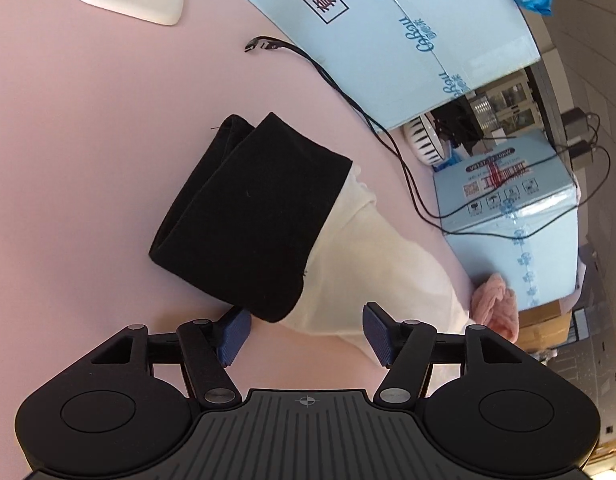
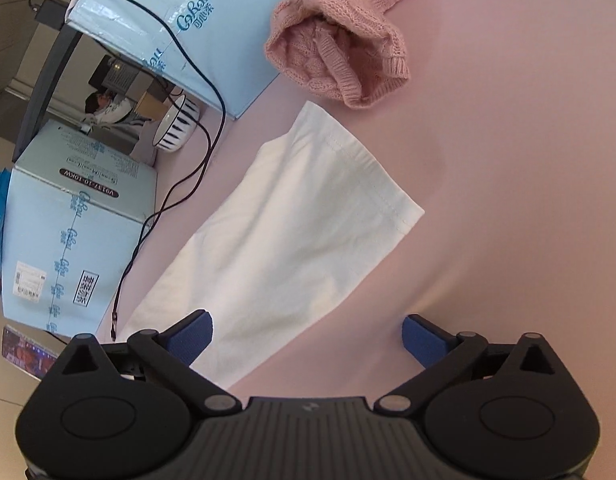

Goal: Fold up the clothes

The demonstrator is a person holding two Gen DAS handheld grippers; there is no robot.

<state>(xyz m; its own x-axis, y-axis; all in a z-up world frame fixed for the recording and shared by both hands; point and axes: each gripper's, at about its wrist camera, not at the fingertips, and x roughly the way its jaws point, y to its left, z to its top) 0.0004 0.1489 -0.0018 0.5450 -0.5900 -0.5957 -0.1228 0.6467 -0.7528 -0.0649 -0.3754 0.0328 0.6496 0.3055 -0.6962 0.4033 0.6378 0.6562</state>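
Pale pink surface (image 2: pixel 528 160), boxes and cables along its far edge. Nearest, left hand-held gripper (image 1: pixel 306 334) spread, nothing between the pads, poised just short of a folded black garment (image 1: pixel 248 216) lying partly over a white garment (image 1: pixel 388 264). Right hand-held gripper (image 2: pixel 306 338) spread wide and empty above the near end of that white garment (image 2: pixel 284 240). Further off, a pink knit sweater (image 2: pixel 340 40) bunched in a heap, apparently unfolded. Judging by this: black piece done, white folded into a narrow strip, the sweater yet to do. White garment's end hidden under the black; sweater cut off at the frame's top.
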